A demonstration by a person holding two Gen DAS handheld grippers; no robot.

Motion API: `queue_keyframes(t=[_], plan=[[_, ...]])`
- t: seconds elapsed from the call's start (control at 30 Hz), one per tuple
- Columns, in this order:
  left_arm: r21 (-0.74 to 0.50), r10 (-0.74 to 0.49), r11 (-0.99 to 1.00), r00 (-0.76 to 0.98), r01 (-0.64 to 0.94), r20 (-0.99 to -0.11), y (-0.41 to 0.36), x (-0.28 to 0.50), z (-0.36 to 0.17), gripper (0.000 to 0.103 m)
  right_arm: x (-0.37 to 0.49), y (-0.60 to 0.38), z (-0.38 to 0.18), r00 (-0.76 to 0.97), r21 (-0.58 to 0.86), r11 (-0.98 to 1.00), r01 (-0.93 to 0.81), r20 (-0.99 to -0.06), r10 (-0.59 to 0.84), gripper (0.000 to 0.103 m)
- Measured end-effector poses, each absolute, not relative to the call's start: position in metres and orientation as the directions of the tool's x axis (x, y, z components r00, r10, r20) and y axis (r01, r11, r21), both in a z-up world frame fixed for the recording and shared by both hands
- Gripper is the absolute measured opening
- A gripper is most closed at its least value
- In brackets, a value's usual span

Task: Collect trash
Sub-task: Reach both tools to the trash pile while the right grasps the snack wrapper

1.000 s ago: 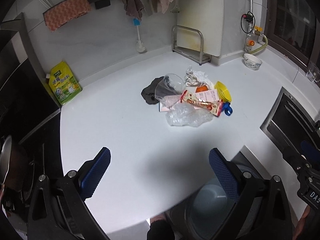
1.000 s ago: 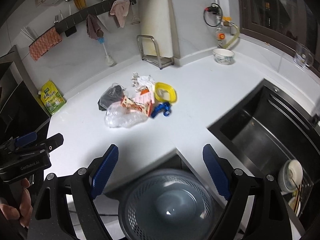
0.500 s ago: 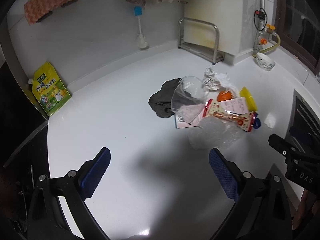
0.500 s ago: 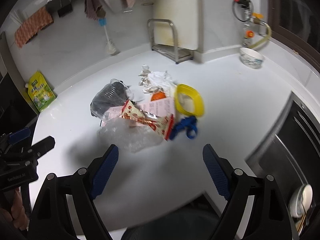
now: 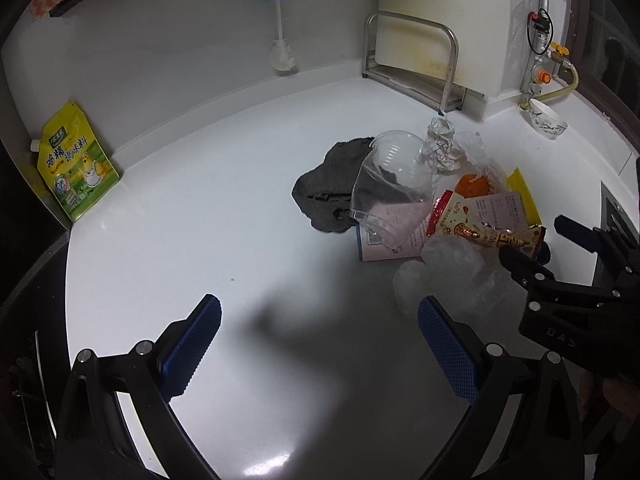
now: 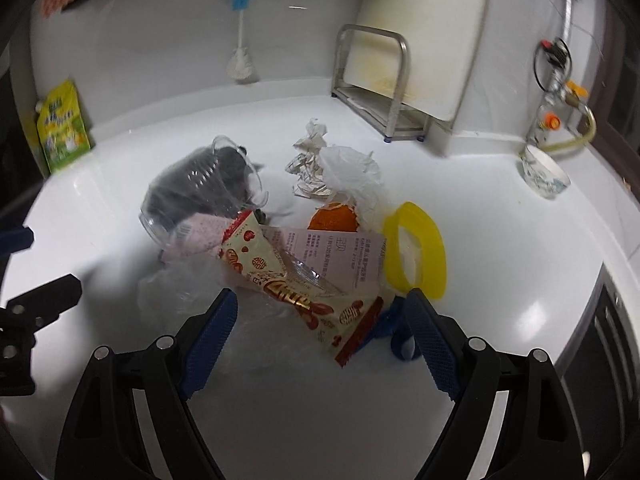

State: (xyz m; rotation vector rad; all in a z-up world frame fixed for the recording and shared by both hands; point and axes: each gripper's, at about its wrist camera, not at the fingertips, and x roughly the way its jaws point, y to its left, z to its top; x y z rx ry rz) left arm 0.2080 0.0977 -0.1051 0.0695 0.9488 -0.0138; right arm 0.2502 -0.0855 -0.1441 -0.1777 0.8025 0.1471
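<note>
Your right gripper (image 6: 320,320) hangs low over a small heap of trash on the white counter (image 5: 200,208), its blue-padded fingers spread wide and holding nothing. A red and cream snack wrapper (image 6: 296,288) lies between the fingertips, on top of crumpled clear plastic film (image 5: 452,276). Behind it are a printed receipt (image 6: 340,252), an orange scrap (image 6: 334,218), a yellow plastic ring (image 6: 416,252), crumpled paper (image 6: 310,160) and a clear plastic cup (image 6: 200,192) on its side over a dark grey cloth (image 5: 324,188). Something blue (image 6: 396,340) sits under the right fingertip; you likely cannot tell what it is from this blurred view.

Your left gripper (image 5: 320,336) is also spread open and empty, over bare counter left of the heap. A yellow-green refill pouch (image 5: 74,164) leans against the far left wall, well apart.
</note>
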Motion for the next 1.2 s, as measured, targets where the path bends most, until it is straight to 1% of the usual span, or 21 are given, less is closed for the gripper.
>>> queue_keyframes(t=[0.13,0.23,0.3,0.37,0.4,0.43,0.47,0.5,0.57,0.63,0.67,0.77,0.93,1.07,1.2], plan=[[0.056,0.013,0.997,0.573,0.057,-0.820,0.095,0.206,-0.113,0.097,0.254,-0.074,-0.152,0.704,-0.193,0.953,-0.234,-0.710,0.029,0.082],[0.048,0.003,0.997,0.567,0.064,-0.824,0.093,0.206,-0.116,0.097,0.257,-0.069,-0.155,0.710,-0.224,0.942,-0.252,-0.704,0.023,0.081],[0.048,-0.001,0.996,0.568,0.071,-0.823,0.092,0.205,-0.117,0.097,0.259,-0.066,-0.157,0.717,-0.244,0.933,-0.265,-0.697,0.021,0.078],[0.050,-0.005,0.995,0.570,0.081,-0.821,0.090,0.205,-0.118,0.097,0.261,-0.064,-0.159,0.712,-0.254,0.927,-0.275,-0.702,0.018,0.065],[0.053,-0.005,0.995,0.572,0.085,-0.820,0.089,0.205,-0.118,0.097,0.263,-0.063,-0.160,0.705,-0.256,0.925,-0.282,-0.709,0.019,0.061],[0.054,-0.006,0.995,0.573,0.087,-0.820,0.088,0.205,-0.118,0.097,0.264,-0.063,-0.162,0.698,-0.253,0.924,-0.288,-0.716,0.022,0.054],[0.053,-0.007,0.995,0.573,0.088,-0.820,0.088,0.206,-0.118,0.097,0.265,-0.062,-0.163,0.691,-0.247,0.923,-0.295,-0.722,0.027,0.049],[0.051,-0.009,0.995,0.573,0.088,-0.820,0.088,0.206,-0.118,0.097,0.265,-0.062,-0.165,0.685,-0.242,0.922,-0.303,-0.728,0.034,0.046],[0.051,-0.009,0.995,0.572,0.089,-0.820,0.087,0.207,-0.118,0.097,0.263,-0.061,-0.165,0.684,-0.241,0.918,-0.314,-0.729,0.043,0.033],[0.050,-0.011,0.995,0.572,0.092,-0.820,0.085,0.207,-0.119,0.097,0.261,-0.061,-0.164,0.679,-0.226,0.921,-0.319,-0.732,0.056,0.024],[0.047,-0.015,0.995,0.572,0.093,-0.820,0.085,0.207,-0.119,0.097,0.260,-0.062,-0.164,0.677,-0.214,0.923,-0.318,-0.734,0.063,0.022],[0.034,-0.031,0.994,0.571,0.102,-0.820,0.081,0.209,-0.120,0.097,0.256,-0.071,-0.158,0.666,-0.128,0.946,-0.298,-0.738,0.110,0.018],[0.025,-0.056,0.991,0.583,0.130,-0.811,0.072,0.210,-0.122,0.097,0.246,-0.090,-0.146,0.673,-0.006,0.970,-0.243,-0.721,0.164,0.017],[0.007,-0.081,0.989,0.576,0.149,-0.814,0.062,0.214,-0.124,0.097,0.234,-0.103,-0.139,0.688,0.044,0.981,-0.190,-0.706,0.165,0.017],[-0.025,-0.109,0.988,0.578,0.152,-0.809,0.050,0.219,-0.120,0.097,0.220,-0.115,-0.132,0.714,0.051,0.990,-0.133,-0.688,0.131,0.017]])
